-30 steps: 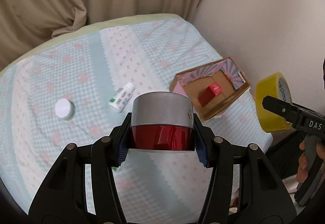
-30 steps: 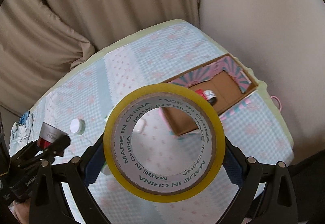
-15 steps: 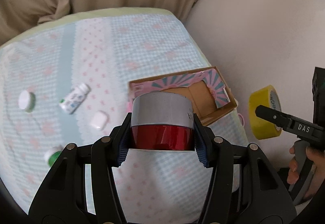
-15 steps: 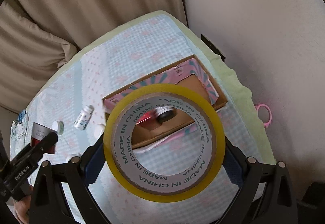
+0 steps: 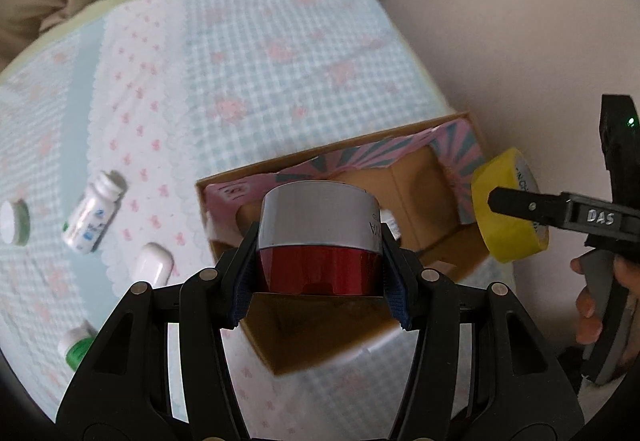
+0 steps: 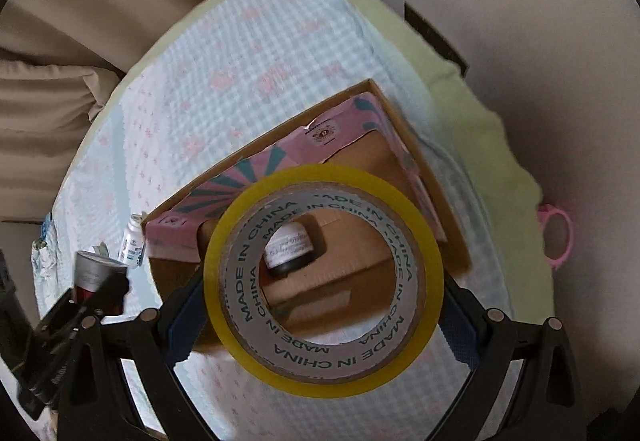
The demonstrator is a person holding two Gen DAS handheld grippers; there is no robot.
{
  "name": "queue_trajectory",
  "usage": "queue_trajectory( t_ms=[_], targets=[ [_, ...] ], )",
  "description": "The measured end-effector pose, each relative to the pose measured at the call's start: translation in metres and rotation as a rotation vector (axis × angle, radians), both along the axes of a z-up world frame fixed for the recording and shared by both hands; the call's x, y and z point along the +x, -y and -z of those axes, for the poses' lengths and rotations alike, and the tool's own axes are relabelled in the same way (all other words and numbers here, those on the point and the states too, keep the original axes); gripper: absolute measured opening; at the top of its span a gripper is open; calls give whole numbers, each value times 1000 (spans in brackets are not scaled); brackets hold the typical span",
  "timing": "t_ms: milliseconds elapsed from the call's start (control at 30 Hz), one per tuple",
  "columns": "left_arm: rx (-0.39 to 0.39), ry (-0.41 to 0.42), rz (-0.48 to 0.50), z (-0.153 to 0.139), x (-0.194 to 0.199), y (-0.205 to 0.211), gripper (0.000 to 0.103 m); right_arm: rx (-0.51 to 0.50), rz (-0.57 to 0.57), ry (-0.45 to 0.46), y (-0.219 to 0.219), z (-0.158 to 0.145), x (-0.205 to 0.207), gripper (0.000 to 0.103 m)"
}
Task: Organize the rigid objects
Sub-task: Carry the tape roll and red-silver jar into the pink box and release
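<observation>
Red jar (image 5: 318,241) with silver lid clamped in left tongs (image 5: 320,261) above cardboard box (image 5: 416,177); yellow tape (image 6: 323,281) gripped in right tongs (image 6: 320,305) over the box, where a small bottle (image 6: 289,247) lies

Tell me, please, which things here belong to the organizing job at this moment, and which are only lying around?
In the job now:
left gripper holding the red jar
right gripper holding the yellow tape roll
cardboard box
small jar already inside the box

Lying around:
white bottle
white case
green-capped bottle
round white tub
pink ring
</observation>
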State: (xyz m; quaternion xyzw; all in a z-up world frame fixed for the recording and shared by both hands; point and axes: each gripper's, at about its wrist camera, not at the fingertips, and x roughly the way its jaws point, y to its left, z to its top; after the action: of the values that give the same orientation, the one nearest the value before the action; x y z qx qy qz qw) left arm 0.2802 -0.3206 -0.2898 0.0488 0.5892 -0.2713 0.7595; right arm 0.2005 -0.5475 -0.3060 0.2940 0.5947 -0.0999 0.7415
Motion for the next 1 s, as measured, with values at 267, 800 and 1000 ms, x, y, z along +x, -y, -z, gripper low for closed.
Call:
queue_trajectory(
  t_ms=[267, 800, 1000],
  targets=[
    [66, -71, 23, 50, 25, 21, 51, 115, 40, -42, 12, 52, 24, 98],
    [111, -16, 70, 32, 19, 31, 103, 199, 215, 58, 35, 53, 3, 103],
    [101, -6, 48, 13, 12, 15, 103, 133, 198, 83, 34, 32, -8, 103]
  ],
)
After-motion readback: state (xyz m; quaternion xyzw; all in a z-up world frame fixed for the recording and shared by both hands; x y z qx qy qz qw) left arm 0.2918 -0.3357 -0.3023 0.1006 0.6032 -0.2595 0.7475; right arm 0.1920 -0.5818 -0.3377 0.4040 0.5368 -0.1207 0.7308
